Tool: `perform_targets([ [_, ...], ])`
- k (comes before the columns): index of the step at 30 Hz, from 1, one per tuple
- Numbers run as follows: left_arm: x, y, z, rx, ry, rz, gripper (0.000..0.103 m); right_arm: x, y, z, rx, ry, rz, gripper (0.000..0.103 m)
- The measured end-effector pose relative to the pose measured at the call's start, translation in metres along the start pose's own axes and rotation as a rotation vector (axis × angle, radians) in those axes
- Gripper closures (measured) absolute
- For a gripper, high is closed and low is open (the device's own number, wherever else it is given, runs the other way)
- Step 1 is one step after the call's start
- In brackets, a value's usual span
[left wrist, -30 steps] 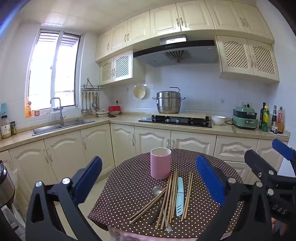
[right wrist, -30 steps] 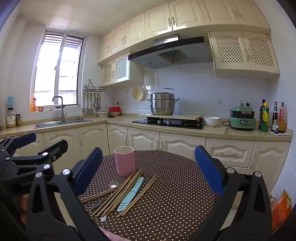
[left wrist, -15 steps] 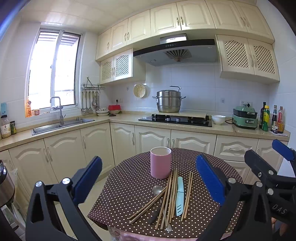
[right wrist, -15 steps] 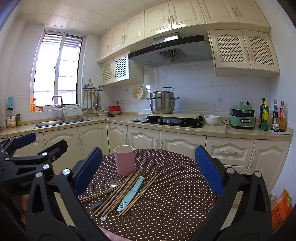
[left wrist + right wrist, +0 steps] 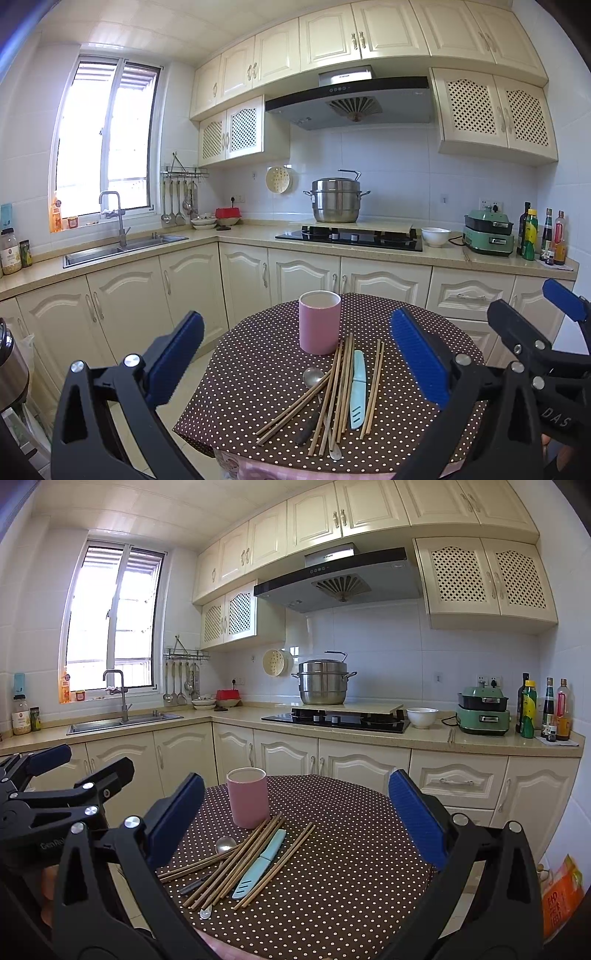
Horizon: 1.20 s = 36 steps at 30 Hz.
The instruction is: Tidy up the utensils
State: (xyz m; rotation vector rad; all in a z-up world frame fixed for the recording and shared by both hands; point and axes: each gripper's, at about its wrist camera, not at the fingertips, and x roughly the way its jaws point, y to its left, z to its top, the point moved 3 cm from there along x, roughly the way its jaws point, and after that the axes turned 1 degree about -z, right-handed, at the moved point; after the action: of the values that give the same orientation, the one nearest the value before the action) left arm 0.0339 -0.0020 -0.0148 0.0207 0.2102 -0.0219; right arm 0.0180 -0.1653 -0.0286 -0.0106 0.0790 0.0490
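Nothing has moved since the earlier frames: left tongs (image 5: 295, 354) and right tongs (image 5: 295, 823) both hang wide open and empty above the dotted desk (image 5: 351, 849), where pink cup (image 5: 319, 322), spoon (image 5: 313, 377), chopsticks (image 5: 341, 384) and blue knife (image 5: 358, 391) lie together.

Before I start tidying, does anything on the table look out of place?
Yes: wooden chopsticks, a metal spoon and a light blue sheathed knife lie loose and crisscrossed on the dotted tablecloth, beside the upright pink cup.
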Motion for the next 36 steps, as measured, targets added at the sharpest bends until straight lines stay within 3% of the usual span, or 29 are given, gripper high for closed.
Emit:
perform_targets([
  [28,0.006,0.003,-0.003,-0.012,0.03,0.003,0.004,0.003,-0.005,-0.005,0.017,0.026,0.006,0.005],
  [36,0.016,0.005,-0.008,0.002,0.051,0.044,0.004,0.015,0.0,-0.011,0.005,0.053,-0.003,0.005],
])
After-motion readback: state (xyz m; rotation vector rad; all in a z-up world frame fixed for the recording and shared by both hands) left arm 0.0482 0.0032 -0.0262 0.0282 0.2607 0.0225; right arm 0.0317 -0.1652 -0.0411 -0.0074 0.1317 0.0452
